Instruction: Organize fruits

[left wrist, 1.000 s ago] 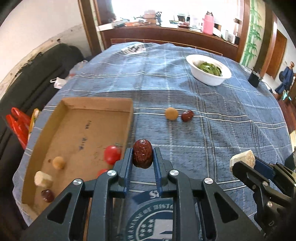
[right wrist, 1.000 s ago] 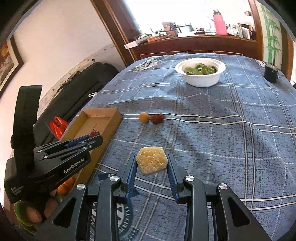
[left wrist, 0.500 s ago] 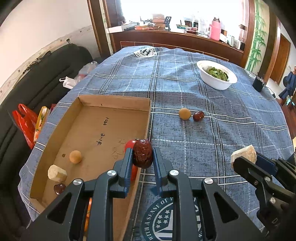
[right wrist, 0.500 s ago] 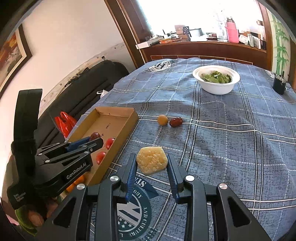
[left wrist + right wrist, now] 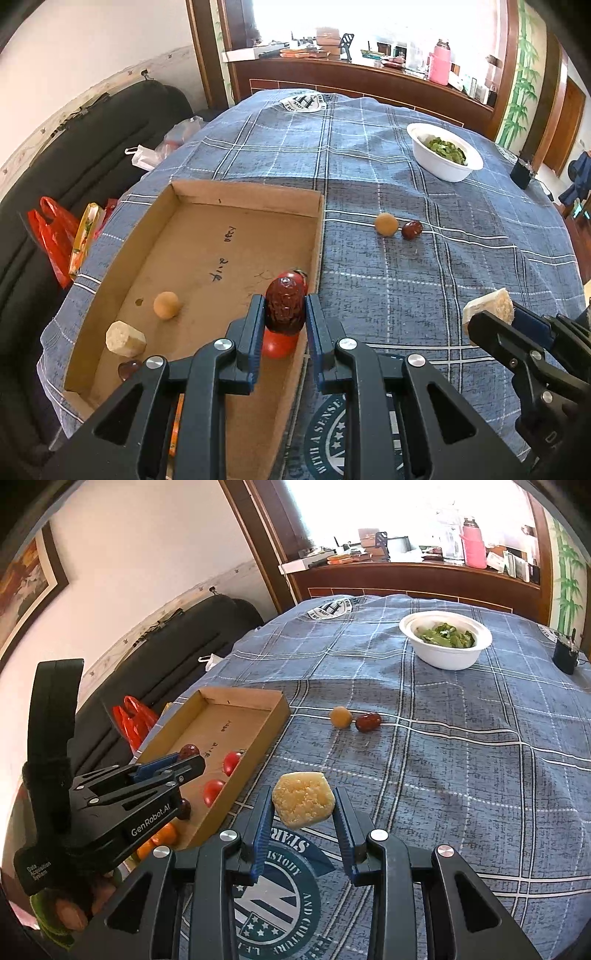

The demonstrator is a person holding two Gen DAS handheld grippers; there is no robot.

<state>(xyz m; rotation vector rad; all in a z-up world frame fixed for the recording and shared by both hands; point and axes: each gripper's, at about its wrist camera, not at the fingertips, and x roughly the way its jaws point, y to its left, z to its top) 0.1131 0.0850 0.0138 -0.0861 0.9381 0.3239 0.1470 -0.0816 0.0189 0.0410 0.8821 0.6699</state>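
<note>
My left gripper (image 5: pixel 284 314) is shut on a dark red date (image 5: pixel 285 308) and holds it above the right side of the cardboard tray (image 5: pixel 207 195). The tray holds red tomatoes (image 5: pixel 277 343), a tan round fruit (image 5: pixel 167 304), a pale chunk (image 5: pixel 125 338) and a dark fruit (image 5: pixel 128 368). My right gripper (image 5: pixel 303 808) is shut on a pale yellow chunk (image 5: pixel 303 805) above the cloth, right of the tray (image 5: pixel 258 701). A tan round fruit (image 5: pixel 386 223) and a red date (image 5: pixel 412 229) lie on the cloth; both also show in the right wrist view (image 5: pixel 340 716), (image 5: pixel 368 722).
A white bowl of greens (image 5: pixel 445 153) stands at the far right of the blue plaid tablecloth (image 5: pixel 424 280). A small black object (image 5: pixel 521 175) sits near the right edge. A black sofa (image 5: pixel 74 162) with red bags (image 5: pixel 51 236) lies left of the table.
My left gripper has moved left with the date, from beside the tray's right wall to over the tray. My right gripper with the chunk has followed to the left.
</note>
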